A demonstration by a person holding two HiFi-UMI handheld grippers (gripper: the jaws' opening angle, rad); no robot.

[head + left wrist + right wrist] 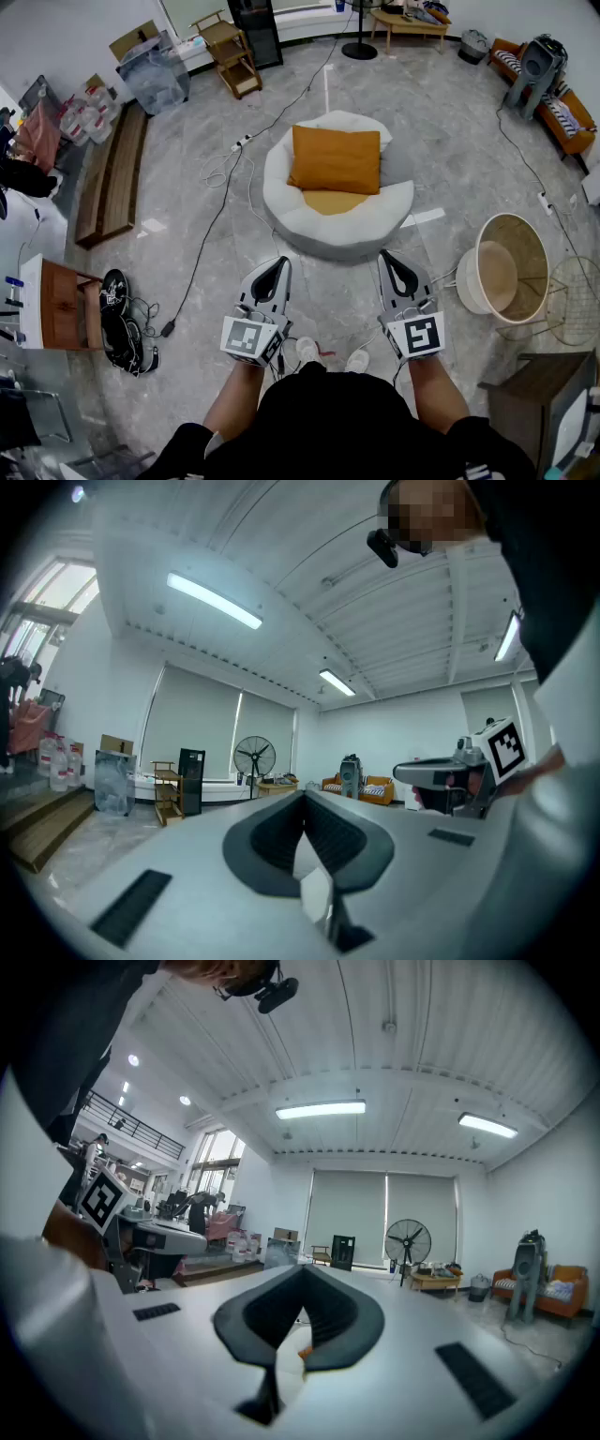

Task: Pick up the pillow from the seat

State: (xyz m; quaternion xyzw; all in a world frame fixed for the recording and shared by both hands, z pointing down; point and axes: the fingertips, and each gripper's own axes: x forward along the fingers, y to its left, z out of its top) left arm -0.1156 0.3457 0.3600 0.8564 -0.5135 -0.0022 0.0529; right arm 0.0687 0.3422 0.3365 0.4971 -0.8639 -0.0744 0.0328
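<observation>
An orange pillow (337, 158) leans against the back of a round white floor seat (377, 221) in the middle of the head view. Both grippers are held level in front of the person, short of the seat's near rim. My left gripper (279, 263) is shut with nothing between its jaws. My right gripper (386, 257) is also shut and empty. In the left gripper view the closed jaws of the left gripper (304, 800) fill the lower frame and hide the seat. Past the closed right gripper (302, 1273) in its own view, only a sliver of orange shows.
Cables (211, 225) run across the grey floor left of the seat. A round wicker basket (502, 265) lies to the right, a wooden bench (113, 173) and a small table (62, 305) to the left. An orange sofa (553, 98) and a fan stand (359, 47) are at the back.
</observation>
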